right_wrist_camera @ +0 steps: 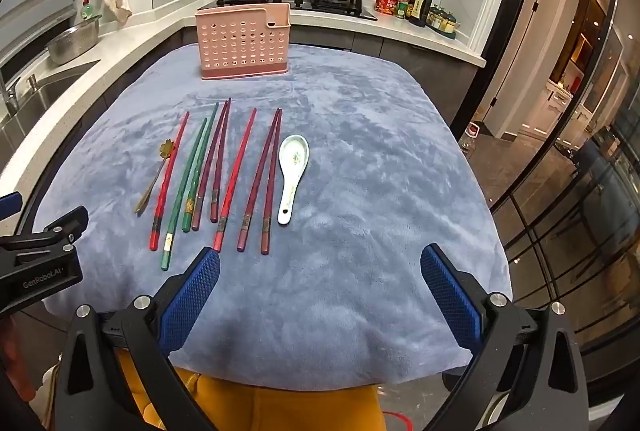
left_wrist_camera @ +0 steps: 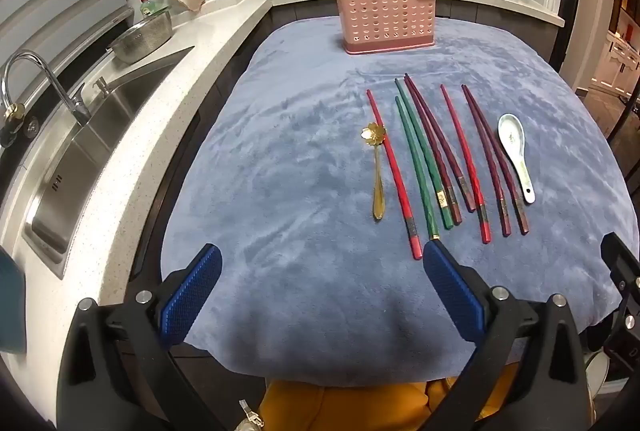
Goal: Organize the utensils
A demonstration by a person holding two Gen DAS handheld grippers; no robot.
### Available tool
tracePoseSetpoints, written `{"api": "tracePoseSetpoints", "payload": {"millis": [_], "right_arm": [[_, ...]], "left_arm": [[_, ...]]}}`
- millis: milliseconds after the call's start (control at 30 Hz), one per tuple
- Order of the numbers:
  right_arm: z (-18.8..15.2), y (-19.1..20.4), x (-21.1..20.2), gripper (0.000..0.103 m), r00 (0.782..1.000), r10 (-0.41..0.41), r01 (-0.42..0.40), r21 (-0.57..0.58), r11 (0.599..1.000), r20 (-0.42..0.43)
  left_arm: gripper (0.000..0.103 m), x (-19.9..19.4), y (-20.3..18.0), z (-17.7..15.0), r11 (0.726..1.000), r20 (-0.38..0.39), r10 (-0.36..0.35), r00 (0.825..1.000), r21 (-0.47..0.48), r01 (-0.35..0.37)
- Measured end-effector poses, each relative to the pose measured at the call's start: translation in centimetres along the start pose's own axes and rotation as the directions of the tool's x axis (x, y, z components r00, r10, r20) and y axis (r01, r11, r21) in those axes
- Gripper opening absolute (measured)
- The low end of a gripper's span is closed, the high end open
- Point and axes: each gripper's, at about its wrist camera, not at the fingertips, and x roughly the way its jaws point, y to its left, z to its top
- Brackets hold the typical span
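Blue cloth (right_wrist_camera: 360,151) lies bare right of spoon (right_wrist_camera: 294,175); both grippers' fingers (left_wrist_camera: 192,291) (right_wrist_camera: 448,291) wide.

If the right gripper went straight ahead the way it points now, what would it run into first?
Probably just the blue cloth: the right gripper is open, and its line passes right of the white spoon and the pink holder. Depth is uncertain.

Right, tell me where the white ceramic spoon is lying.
The white ceramic spoon lies on the blue cloth at the right end of the utensil row, just right of the outermost dark purple chopsticks, bowl pointing toward the pink holder.
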Motion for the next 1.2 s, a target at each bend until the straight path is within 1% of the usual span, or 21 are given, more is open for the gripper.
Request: {"api": "tracePoseSetpoints", "payload": {"millis": [33, 233, 500, 533, 700, 1033, 1200], "right_arm": [[0.0, 0.0, 0.0, 0.096, 1.0, 0.002, -0.002, 0.003, 1.0, 0.005], [0.0, -0.1, -0.1, 0.096, 1.0, 0.004, -0.004, 0.006, 1.0, 0.007], [0.0, -0.2, -0.3, 0.096, 1.0, 0.006, -0.006, 0.007, 1.0, 0.009], [0.0, -0.1, -0.3, 0.096, 1.0, 0.006, -0.006, 0.006, 1.0, 0.008], [0.1, -0.1, -0.3, 0.096, 1.0, 0.006, -0.006, 0.004, 1.0, 0.006], [0.1, -0.1, -0.4, 0.096, 1.0, 0.008, -0.008, 0.012, 1.0, 0.01], [0.0, -0.1, -0.3, 0.096, 1.0, 0.007, -0.007, 0.009, 1.0, 0.008]], "left_arm": [[0.096, 0.0, 0.1, 0.0, 1.0, 0.006, -0.024, 1.0, -0.017, 0.024], [0.096, -0.4, 0.2, 0.0, 0.999, 0.015, -0.036, 0.999, -0.006, 0.036], [0.096, -0.6, 0.7, 0.2, 1.0, 0.028, -0.028, 0.999, 0.002, 0.028], [0.096, -0.6, 0.0, 0.1, 1.0, 0.028, -0.02, 0.999, 0.002, 0.019], [0.096, -0.9, 0.0, 0.1, 1.0, 0.038, -0.016, 0.999, 0.004, 0.016], [0.096, -0.9, 0.4, 0.5, 1.0, 0.035, -0.016, 0.999, 0.0, 0.016], [0.096, -0.8, 0.1, 0.0, 1.0, 0.036, -0.015, 0.999, -0.001, 0.015]]}}
